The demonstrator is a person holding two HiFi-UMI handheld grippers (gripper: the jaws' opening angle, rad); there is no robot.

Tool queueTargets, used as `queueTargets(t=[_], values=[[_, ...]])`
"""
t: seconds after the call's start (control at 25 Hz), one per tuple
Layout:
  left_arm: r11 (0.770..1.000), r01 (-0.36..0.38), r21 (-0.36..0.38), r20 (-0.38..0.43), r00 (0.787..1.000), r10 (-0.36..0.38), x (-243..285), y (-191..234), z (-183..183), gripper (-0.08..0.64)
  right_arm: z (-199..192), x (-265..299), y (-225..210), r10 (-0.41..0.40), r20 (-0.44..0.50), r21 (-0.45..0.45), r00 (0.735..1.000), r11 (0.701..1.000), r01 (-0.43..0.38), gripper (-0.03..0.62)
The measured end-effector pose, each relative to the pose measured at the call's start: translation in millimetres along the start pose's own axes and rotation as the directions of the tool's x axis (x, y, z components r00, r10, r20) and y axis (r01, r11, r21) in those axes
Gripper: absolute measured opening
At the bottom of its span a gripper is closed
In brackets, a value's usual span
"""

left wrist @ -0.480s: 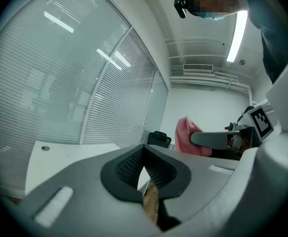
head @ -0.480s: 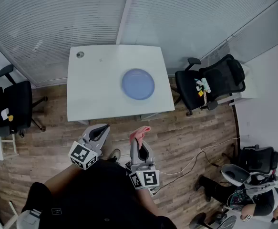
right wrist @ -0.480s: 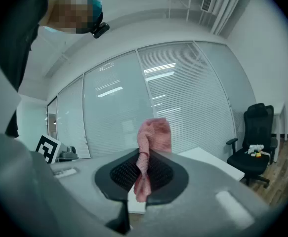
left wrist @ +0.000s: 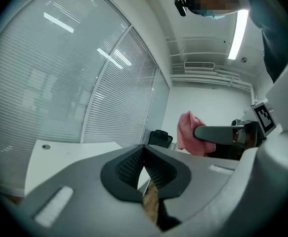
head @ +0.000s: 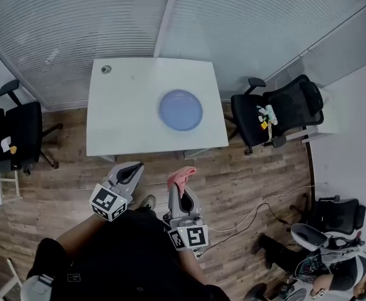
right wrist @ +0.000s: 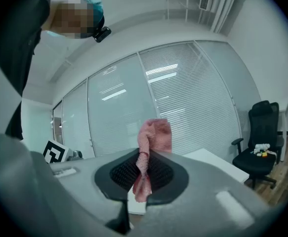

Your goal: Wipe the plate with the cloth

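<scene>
A blue plate (head: 181, 110) lies right of centre on the white table (head: 126, 124). My right gripper (head: 179, 184) is held over the wooden floor, short of the table's front edge, shut on a pink cloth (head: 181, 174) that sticks up from its jaws. The right gripper view shows the cloth (right wrist: 150, 147) pinched between the dark pads. My left gripper (head: 131, 172) is beside it on the left, also short of the table, its jaws shut with nothing between them. In the left gripper view the cloth (left wrist: 189, 134) shows at the right.
A small round object (head: 106, 69) sits at the table's far left corner. Black office chairs stand left (head: 13, 137) and right (head: 277, 115) of the table. Glass walls with blinds run behind it. Cables lie on the floor at right.
The view has shifted slightly; both grippers stay in nearly the same place, the right one still holding the cloth.
</scene>
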State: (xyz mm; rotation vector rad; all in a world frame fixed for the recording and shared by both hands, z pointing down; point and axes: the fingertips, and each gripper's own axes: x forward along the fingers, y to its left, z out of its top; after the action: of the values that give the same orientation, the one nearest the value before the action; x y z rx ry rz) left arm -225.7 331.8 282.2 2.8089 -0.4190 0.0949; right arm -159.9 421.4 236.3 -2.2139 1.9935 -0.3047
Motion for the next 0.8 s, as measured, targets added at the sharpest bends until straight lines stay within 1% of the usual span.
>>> queueTargets(t=[0.24, 0.44, 0.56, 0.8], values=[[0.999, -0.036, 0.015, -0.008, 0.999, 0.036, 19, -8, -7, 0.003, 2, -6, -21, 0.034, -0.003, -0.010, 0.999, 0.999, -0.034, 0.023], [0.997, -0.073, -0.001, -0.021, 0.997, 0.073, 39, -22, -17, 0.003, 1, -16, -52, 0.054, -0.015, 0.002, 0.998, 0.999, -0.054, 0.023], [0.995, -0.100, 0.001, -0.026, 0.995, 0.100, 46, -28, -21, 0.003, 2, -19, -66, 0.073, -0.020, 0.002, 0.997, 0.997, -0.073, 0.024], [0.989, -0.146, -0.009, -0.043, 0.988, 0.145, 58, -30, -26, 0.003, 4, -13, -88, 0.095, -0.033, 0.005, 0.995, 0.996, -0.094, 0.023]])
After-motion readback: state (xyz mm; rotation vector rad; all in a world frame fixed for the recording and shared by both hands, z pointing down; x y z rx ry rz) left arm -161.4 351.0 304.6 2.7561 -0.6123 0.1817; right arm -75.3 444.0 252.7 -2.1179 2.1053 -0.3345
